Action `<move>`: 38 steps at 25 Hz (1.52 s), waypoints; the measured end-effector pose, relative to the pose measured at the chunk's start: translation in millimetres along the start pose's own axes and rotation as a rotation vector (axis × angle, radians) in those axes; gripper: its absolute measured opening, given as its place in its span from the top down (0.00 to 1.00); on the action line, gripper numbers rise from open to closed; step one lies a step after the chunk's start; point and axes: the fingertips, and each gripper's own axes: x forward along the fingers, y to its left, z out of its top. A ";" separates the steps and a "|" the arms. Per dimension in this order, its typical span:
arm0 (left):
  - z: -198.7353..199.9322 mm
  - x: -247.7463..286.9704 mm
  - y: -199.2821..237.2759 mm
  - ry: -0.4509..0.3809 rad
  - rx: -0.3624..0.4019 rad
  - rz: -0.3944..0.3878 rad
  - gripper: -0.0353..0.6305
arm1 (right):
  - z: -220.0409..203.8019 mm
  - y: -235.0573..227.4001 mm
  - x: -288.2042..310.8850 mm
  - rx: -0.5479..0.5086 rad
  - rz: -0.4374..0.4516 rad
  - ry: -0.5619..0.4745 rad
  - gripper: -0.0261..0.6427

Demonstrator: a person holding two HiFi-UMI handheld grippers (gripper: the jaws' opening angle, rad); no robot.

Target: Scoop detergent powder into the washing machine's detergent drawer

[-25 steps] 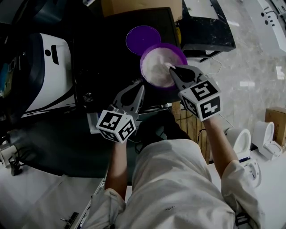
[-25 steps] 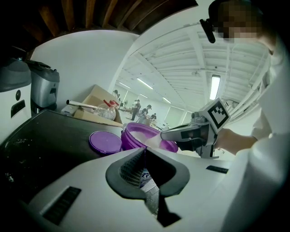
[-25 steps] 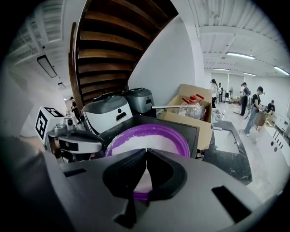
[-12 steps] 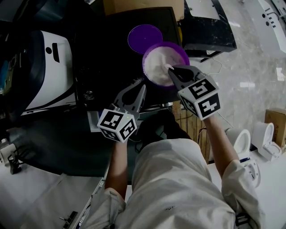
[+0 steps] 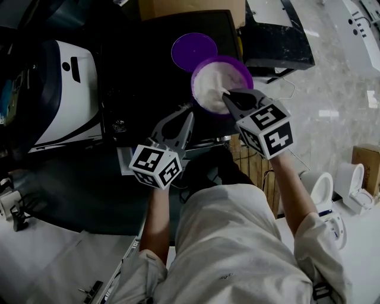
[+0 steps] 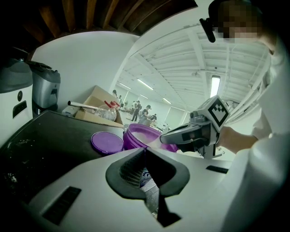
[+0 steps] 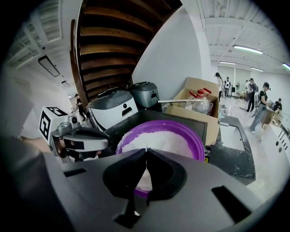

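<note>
A purple tub (image 5: 205, 65) of white detergent powder (image 5: 214, 83) stands on a black top, and its purple lid (image 5: 194, 52) lies flat just behind it. My right gripper (image 5: 226, 94) reaches over the tub's near rim, shut on a small pale scoop (image 6: 155, 140) that dips towards the powder. In the right gripper view the tub (image 7: 199, 145) fills the space beyond the closed jaws (image 7: 146, 152). My left gripper (image 5: 186, 114) hovers over the black top's front edge, left of the tub, shut with nothing in it. No detergent drawer can be made out.
A white appliance with a dark front (image 5: 65, 101) stands to the left of the black top (image 5: 136, 71). A cardboard box (image 5: 190, 9) with a plastic bottle (image 7: 199, 102) sits behind the lid. A dark stone slab (image 5: 276, 35) lies to the right, above the pale floor.
The right gripper's tip has slid slightly towards the near side of the tub. The left gripper has hardly moved.
</note>
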 end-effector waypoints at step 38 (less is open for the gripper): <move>4.5 -25.0 -5.2 -0.037 0.010 0.013 0.91 | 9.1 35.9 -4.5 0.153 0.159 -0.079 0.94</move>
